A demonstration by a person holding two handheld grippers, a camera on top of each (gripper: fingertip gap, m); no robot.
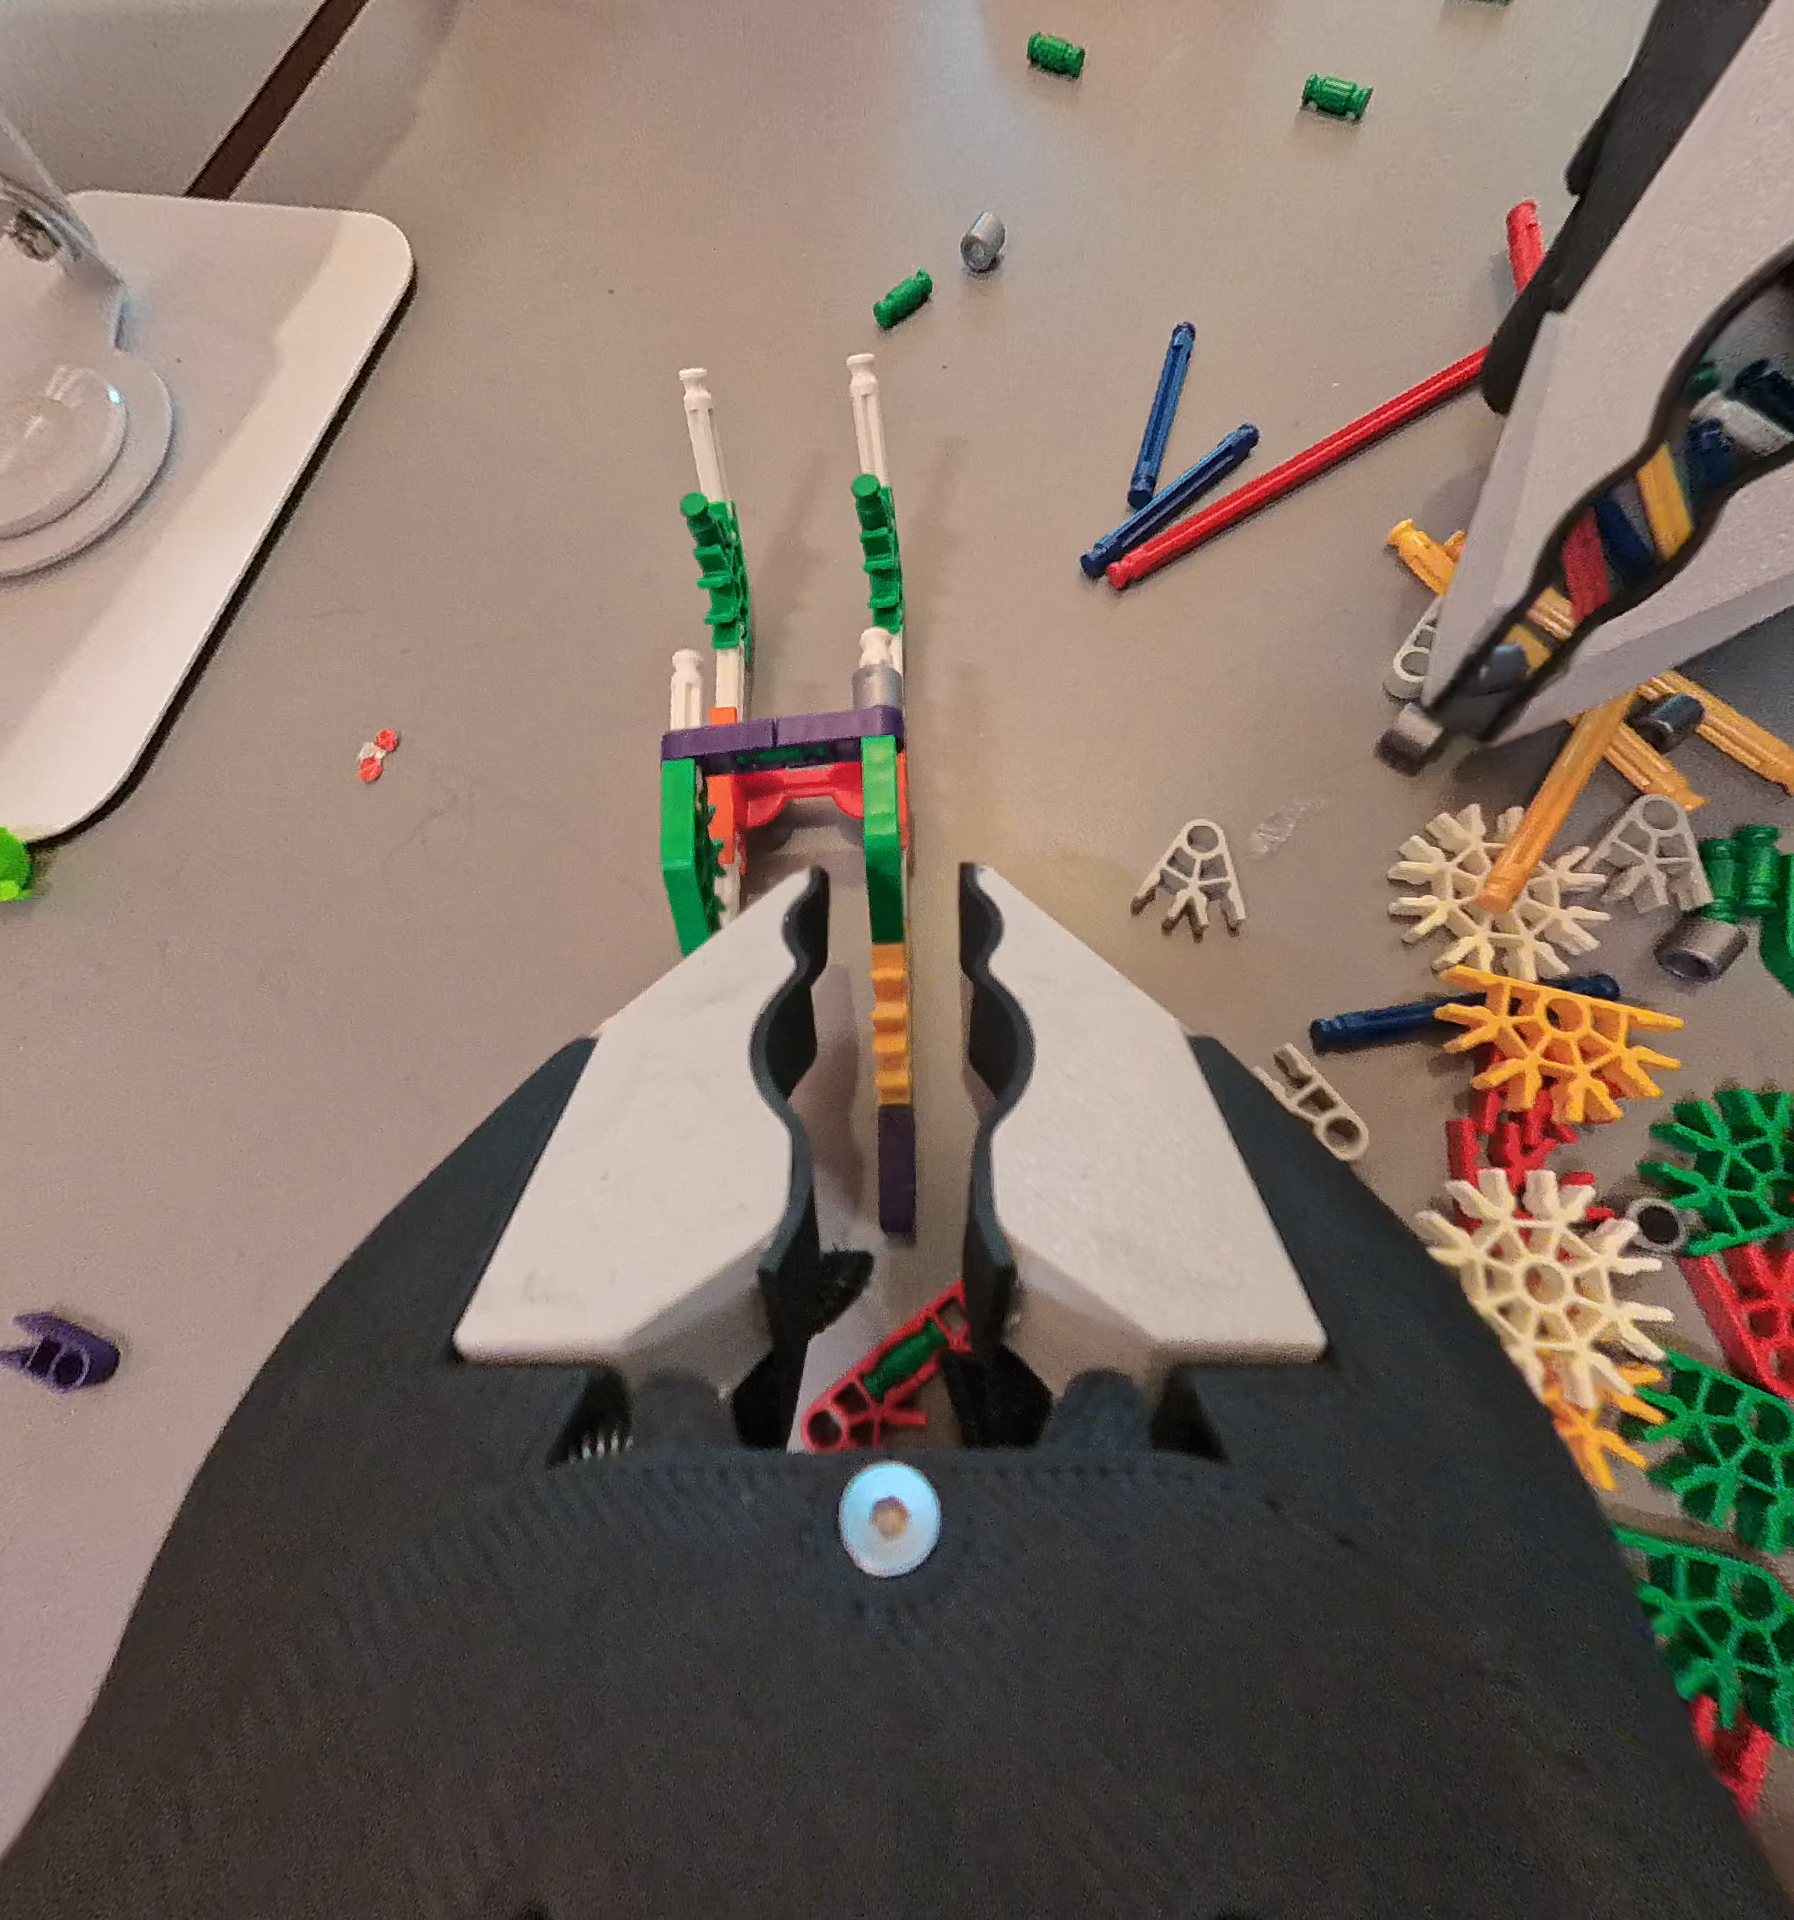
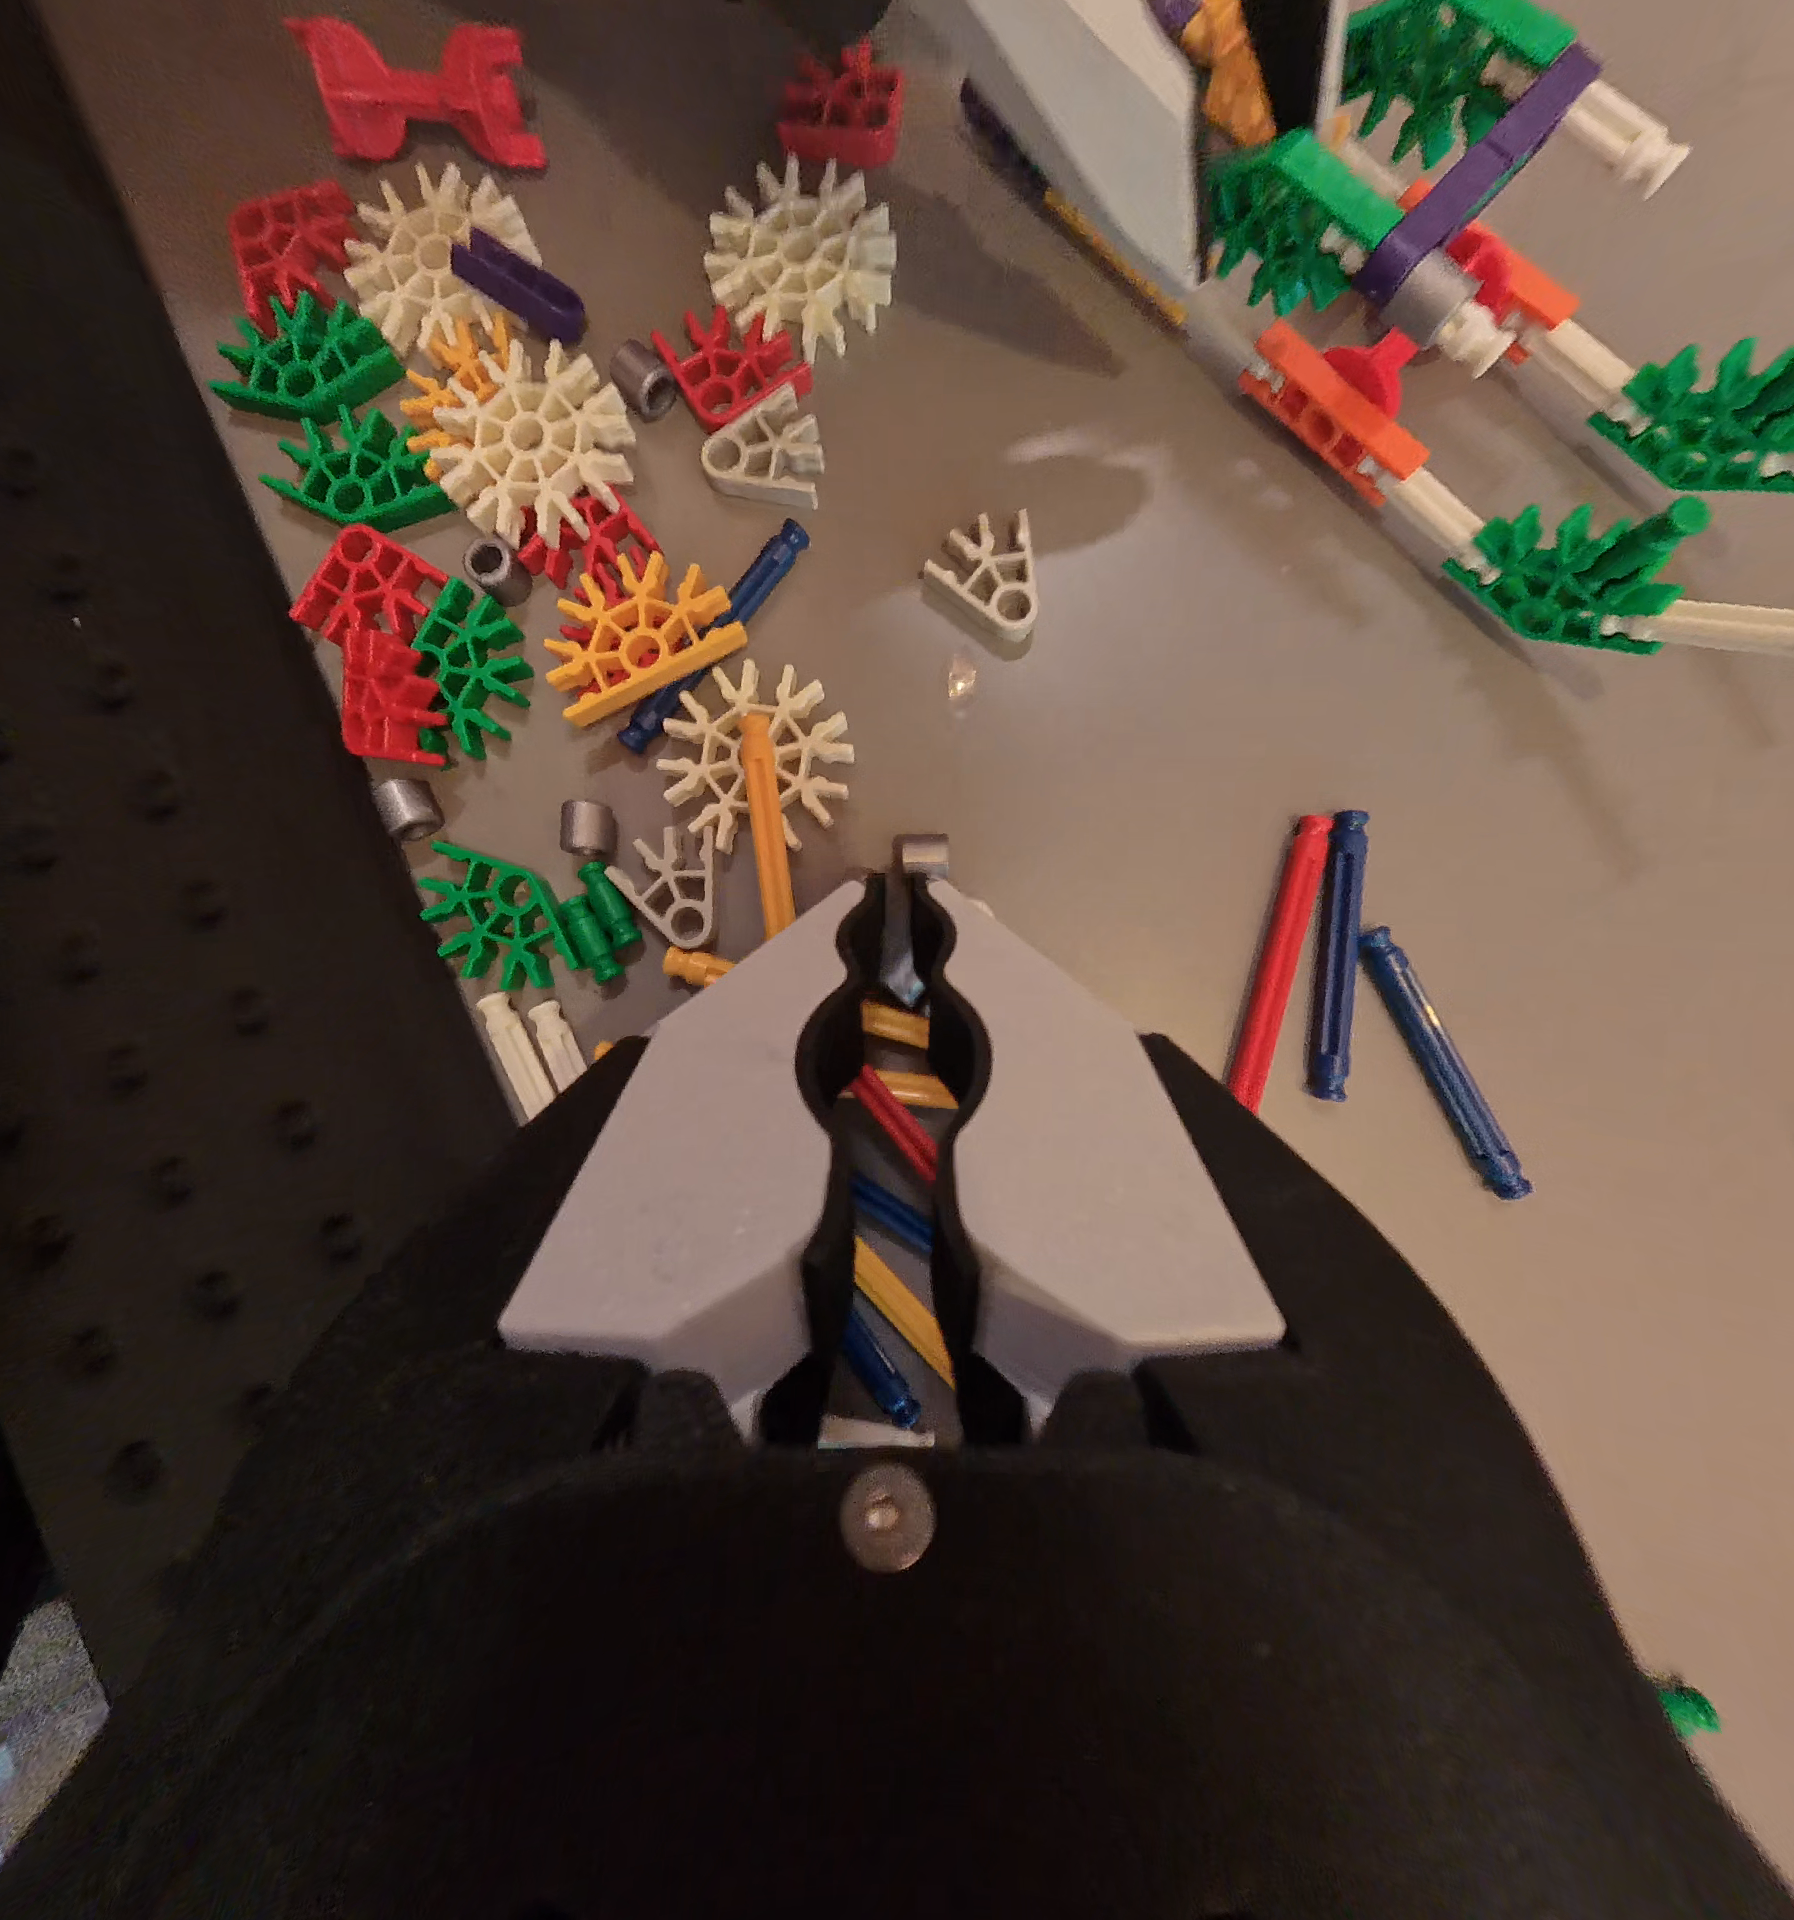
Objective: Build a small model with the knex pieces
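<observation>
A model of green, purple, orange and red connectors on white rods [image 1: 784, 727] stands on the grey table [image 1: 519, 1039]. My left gripper [image 1: 893, 883] is open. The model's near edge, a green, yellow and purple strip [image 1: 891, 1018], stands between the fingers with a gap on each side. My right gripper [image 2: 908, 883] is shut on a small grey spacer [image 2: 920, 854] that sticks out past its fingertips. The left wrist view shows that gripper at the right [image 1: 1433, 717], the spacer [image 1: 1407, 743] at its tip, low over yellow rods. The model [image 2: 1444, 229] also shows at the top right of the right wrist view.
A pile of white, green, red and yellow connectors [image 2: 519, 436] lies left of the right gripper. Red and blue rods [image 2: 1334, 956] lie to its right. A white stand base [image 1: 197, 416] sits at the far left. Small green pieces [image 1: 1334, 96] and a purple clip [image 1: 57, 1351] lie scattered. My right fingertips sit around 12 centimetres from my left ones. From my left tips it is roughly 20 centimetres to the purple clip [image 1: 57, 1351]; from my right, 30 centimetres.
</observation>
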